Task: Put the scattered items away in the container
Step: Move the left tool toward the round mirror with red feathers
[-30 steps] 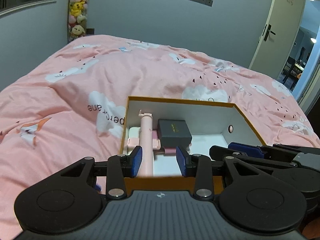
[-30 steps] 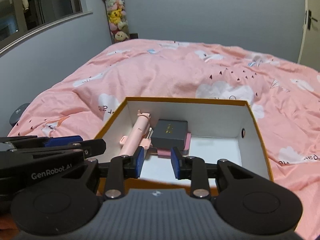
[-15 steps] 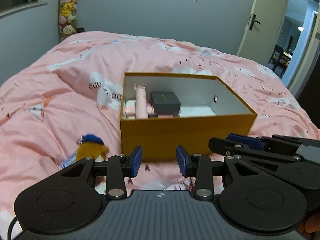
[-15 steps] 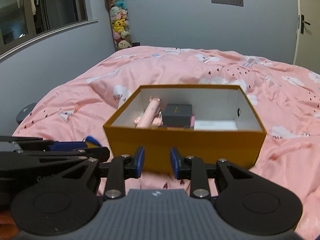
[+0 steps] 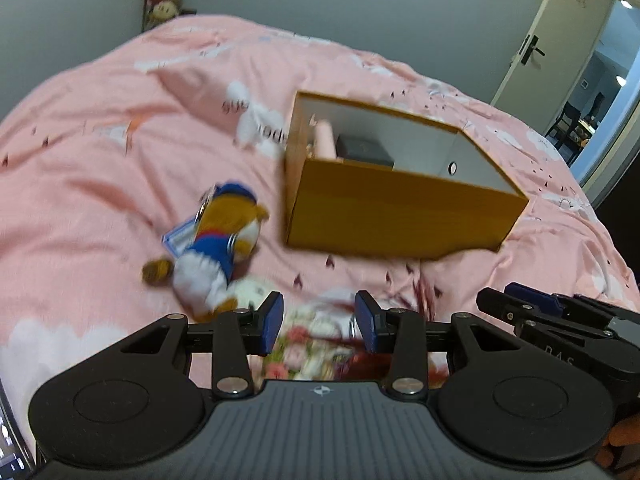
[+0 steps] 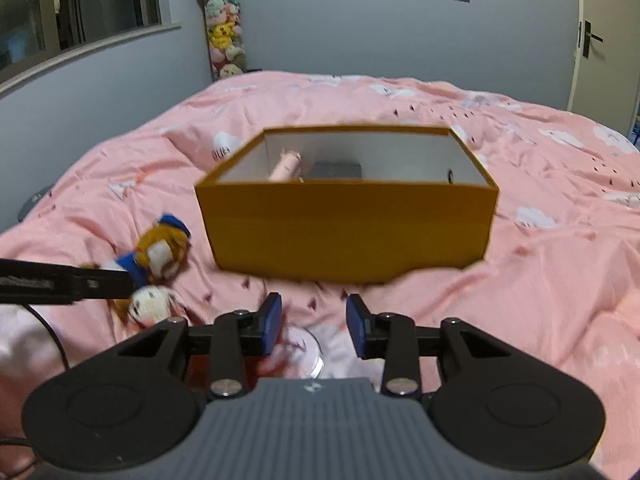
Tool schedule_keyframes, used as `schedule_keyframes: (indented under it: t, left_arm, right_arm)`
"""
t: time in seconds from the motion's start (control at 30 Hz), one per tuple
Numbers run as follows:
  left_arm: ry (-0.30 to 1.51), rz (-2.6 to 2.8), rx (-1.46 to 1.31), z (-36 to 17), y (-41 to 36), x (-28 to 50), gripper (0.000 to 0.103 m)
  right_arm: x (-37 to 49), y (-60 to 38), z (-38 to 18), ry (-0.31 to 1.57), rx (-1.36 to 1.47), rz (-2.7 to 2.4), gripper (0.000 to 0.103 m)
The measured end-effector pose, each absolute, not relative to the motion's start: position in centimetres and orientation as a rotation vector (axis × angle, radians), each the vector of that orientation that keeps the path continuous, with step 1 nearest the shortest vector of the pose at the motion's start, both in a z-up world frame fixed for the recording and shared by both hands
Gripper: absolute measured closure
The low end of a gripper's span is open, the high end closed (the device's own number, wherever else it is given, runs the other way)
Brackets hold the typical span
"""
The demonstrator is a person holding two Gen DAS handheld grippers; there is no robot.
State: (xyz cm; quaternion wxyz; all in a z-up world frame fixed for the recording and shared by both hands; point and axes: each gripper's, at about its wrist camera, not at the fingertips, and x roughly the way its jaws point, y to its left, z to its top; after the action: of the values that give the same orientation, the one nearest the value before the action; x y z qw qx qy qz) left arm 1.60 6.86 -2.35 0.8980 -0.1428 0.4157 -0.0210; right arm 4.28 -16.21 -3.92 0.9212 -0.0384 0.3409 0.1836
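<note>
Left claw [image 5: 319,322]: jaws apart, blue pads facing each other across a wide gap, nothing clamped between them.
Right claw [image 6: 314,325]: jaws likewise spread, blue pads parallel, gripping nothing.
Relative pose: both held low and pointing forward, side by side; each shows at the edge of the other's wrist view.

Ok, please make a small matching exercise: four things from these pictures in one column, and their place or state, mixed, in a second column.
1. pink stick
2. duck plush
3. orange box
4. left gripper

a. open, holds nothing
b. stands on the pink bedcover
c. lies inside the box
d. lies on the bedcover, left of the box

Pairs: 1-c, 2-d, 3-b, 4-a
</note>
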Motion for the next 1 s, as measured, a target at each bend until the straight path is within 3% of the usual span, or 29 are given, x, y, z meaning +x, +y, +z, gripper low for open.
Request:
schedule_keyframes:
  t: [0.33,0.67,1.0]
  left_arm:
    - [0.925,-0.131,-0.219,-3.9,4.6,1.1,0.053]
    - [0.852,-0.26,-0.141,-3.1,1.8,1.2,0.051]
    - [0.796,-0.32,0.02,-3.0,-2.3,4.3,0.046]
  right_arm:
    - [3.5,-18.1,-6.9,0.814,-0.056,0.327,0.064]
    - [4.4,-18.7,-9.2,0.925,-0.036,0.344,0.064]
    - [5.9,-18.4,-9.6,0.921,-0.075,0.329,0.064]
